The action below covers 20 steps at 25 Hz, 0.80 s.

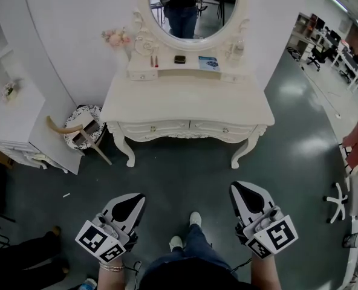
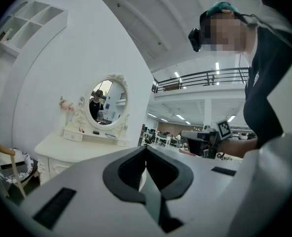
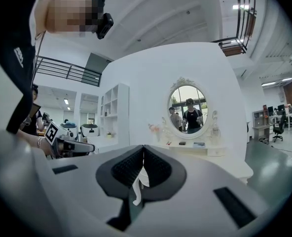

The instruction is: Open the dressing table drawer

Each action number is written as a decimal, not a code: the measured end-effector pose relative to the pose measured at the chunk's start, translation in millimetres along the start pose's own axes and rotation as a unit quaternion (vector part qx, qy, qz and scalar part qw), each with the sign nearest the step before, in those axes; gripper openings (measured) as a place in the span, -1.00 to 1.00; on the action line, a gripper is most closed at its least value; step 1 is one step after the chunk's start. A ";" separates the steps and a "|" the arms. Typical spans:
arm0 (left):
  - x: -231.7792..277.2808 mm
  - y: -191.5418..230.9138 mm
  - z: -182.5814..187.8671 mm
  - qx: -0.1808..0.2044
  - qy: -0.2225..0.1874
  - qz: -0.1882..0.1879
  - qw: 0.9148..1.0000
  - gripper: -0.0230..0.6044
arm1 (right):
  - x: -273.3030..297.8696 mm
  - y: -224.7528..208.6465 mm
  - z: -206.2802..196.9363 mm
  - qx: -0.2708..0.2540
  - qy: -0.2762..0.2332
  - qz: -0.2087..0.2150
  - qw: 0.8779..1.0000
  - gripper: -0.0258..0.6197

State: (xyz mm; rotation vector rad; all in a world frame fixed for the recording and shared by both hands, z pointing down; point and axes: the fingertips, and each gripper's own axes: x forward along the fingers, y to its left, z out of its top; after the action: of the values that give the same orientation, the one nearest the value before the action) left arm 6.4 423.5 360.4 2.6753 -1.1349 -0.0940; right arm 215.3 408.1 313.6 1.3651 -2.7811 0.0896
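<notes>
Left gripper (image 1: 132, 201) is closed and empty, in front of the dressing table (image 1: 185, 104) and well apart from it. The drawers sit under the table's worktop front edge — left drawer (image 1: 167, 127), right drawer (image 1: 209, 128) — each with a small knob (image 1: 225, 130); both look shut. Right gripper (image 1: 240, 191) is also closed on nothing, same standoff from the table. Looks like the approach step. Pick one drawer, open that gripper before arriving, come in level at knob height, clamp the knob, then pull straight out with no twist.
</notes>
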 end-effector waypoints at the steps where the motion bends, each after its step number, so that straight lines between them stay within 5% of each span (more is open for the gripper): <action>1: 5.2 2.9 0.6 -0.001 0.001 0.001 1.000 -0.88 | 4.0 -4.4 0.3 0.000 0.001 0.003 1.000 -0.86; 20: 109.5 31.5 25.4 0.002 -0.013 0.031 0.999 -0.88 | 68.7 -94.8 24.3 -0.004 -0.009 0.050 0.999 -0.86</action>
State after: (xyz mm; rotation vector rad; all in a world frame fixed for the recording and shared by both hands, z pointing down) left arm 56.9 319.1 346.8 2.6474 -1.2245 -0.1154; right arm 248.0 294.4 296.8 1.2306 -2.8603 0.0695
